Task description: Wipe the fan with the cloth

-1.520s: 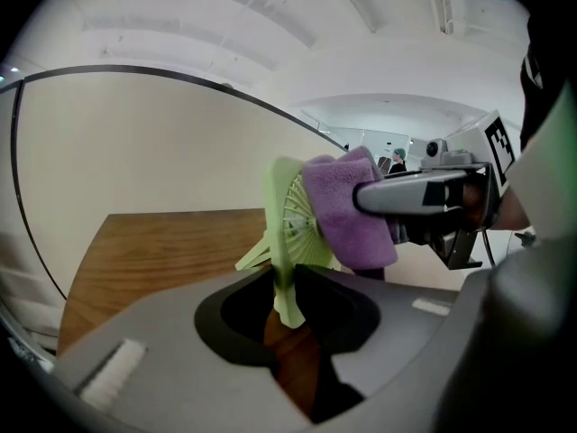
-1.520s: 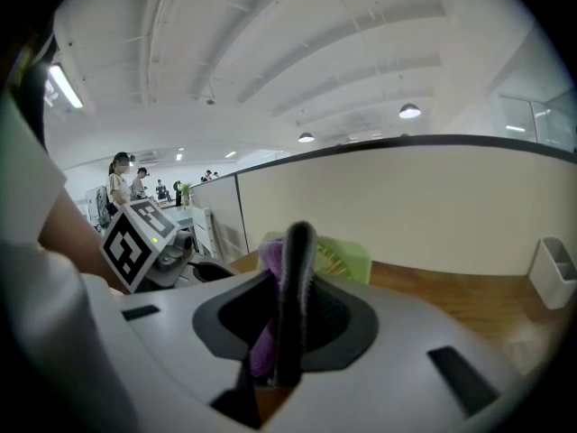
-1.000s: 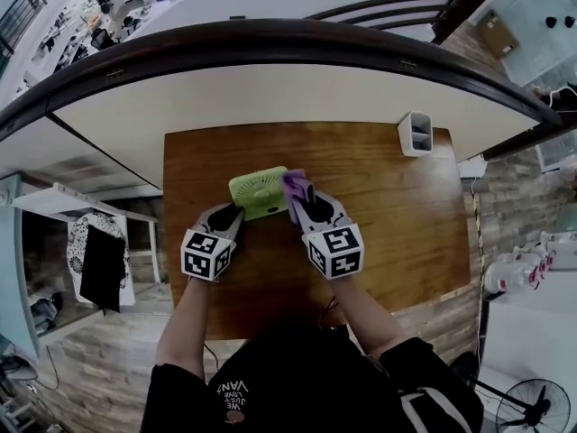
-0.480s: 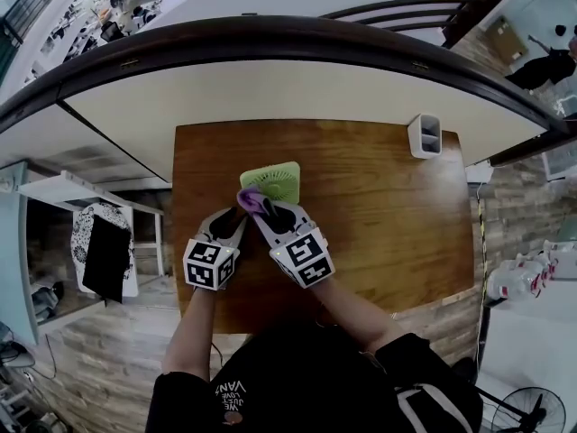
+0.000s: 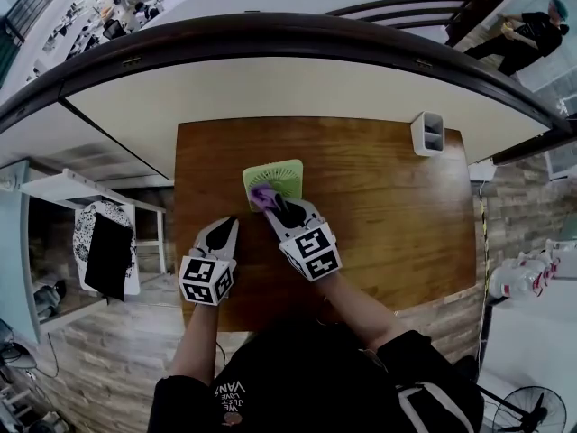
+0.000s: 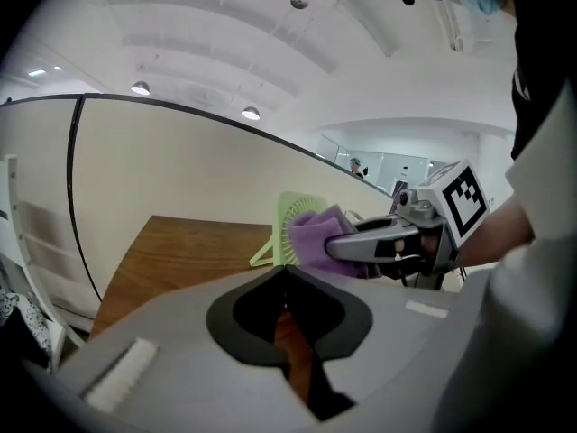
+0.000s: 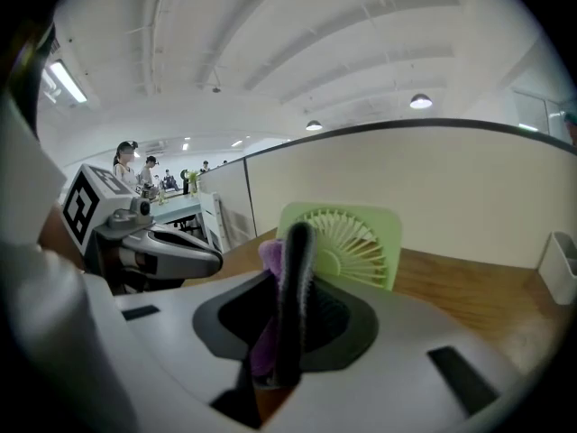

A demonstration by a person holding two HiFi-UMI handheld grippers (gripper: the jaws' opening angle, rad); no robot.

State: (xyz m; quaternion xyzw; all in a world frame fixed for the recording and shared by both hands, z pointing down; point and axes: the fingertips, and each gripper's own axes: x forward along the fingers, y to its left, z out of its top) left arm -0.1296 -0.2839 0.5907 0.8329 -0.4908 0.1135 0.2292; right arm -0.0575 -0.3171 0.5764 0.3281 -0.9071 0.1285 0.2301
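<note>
While the right hand-held gripper (image 5: 272,206) pinches the purple cloth (image 5: 261,195) between its jaws and presses it to the grille of the green fan (image 5: 287,173), we judge the wiping to be under way. The fan stands upright left of centre on the tabletop (image 5: 388,224), and nothing braces it. We would therefore keep the strokes light and run them across the grille, so that a hard push does not tip it toward the top of the frame. The left hand-held gripper (image 5: 229,224) has just been closing and its jaws now meet on nothing. It sits apart from the fan at lower left, free to steady it. Bare wood spreads wide to the right, the white holder (image 5: 429,134) in the upper right corner is well apart, and the tabletop's left edge is nearer.
</note>
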